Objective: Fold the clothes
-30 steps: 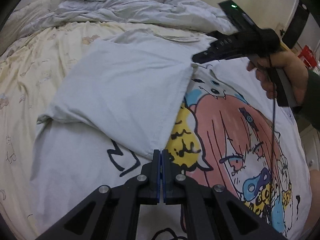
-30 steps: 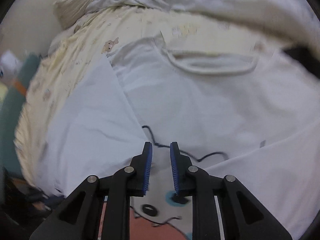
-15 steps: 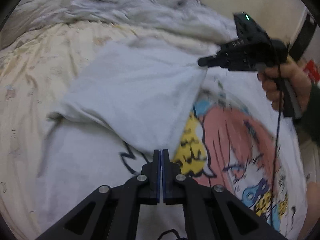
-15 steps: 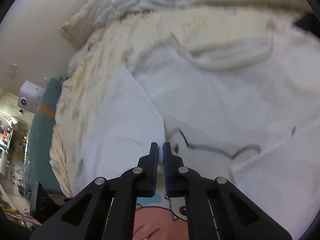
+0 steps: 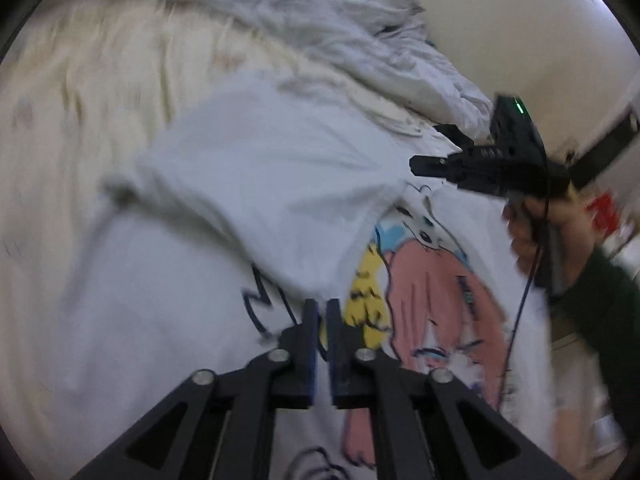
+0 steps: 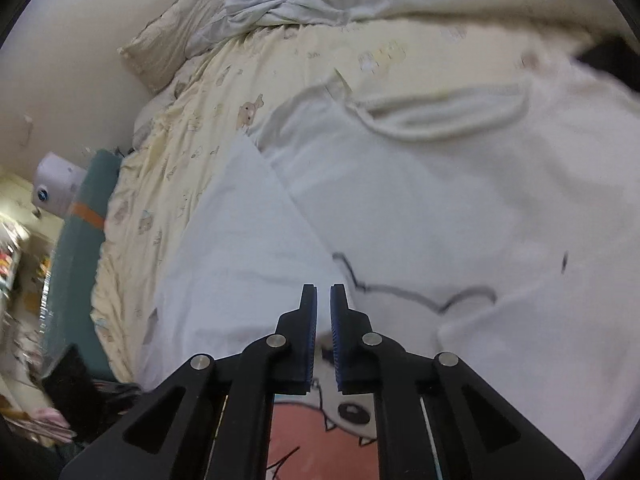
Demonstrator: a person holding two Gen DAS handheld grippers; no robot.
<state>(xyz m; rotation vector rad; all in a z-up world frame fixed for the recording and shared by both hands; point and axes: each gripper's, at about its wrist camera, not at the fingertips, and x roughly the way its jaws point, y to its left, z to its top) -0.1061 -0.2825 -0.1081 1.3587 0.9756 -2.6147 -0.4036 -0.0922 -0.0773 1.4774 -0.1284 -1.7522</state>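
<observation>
A white T-shirt (image 5: 160, 320) with a pink and yellow cartoon print (image 5: 432, 280) lies spread on the bed. One side of it is folded over as a flap (image 5: 272, 184) across the front. My left gripper (image 5: 322, 308) hovers just short of the flap's lower edge, its fingers a narrow gap apart and empty. My right gripper (image 5: 416, 162), held by a hand (image 5: 560, 224), floats just above the flap's far corner. In the right wrist view the right gripper (image 6: 323, 300) shows a narrow gap over the flap (image 6: 240, 248), with the collar (image 6: 440, 116) beyond.
A crumpled grey duvet (image 5: 340, 32) is heaped at the head of the bed, with a pillow (image 6: 172, 44) beside it. The pale yellow patterned sheet (image 5: 80, 100) surrounds the shirt. A teal bed edge (image 6: 76, 232) and a white device (image 6: 54, 184) lie off to the left.
Both grippers, shut on the flap's edge half a second ago, have parted slightly. The flap now lies flat, and both cameras have drawn back a little.
</observation>
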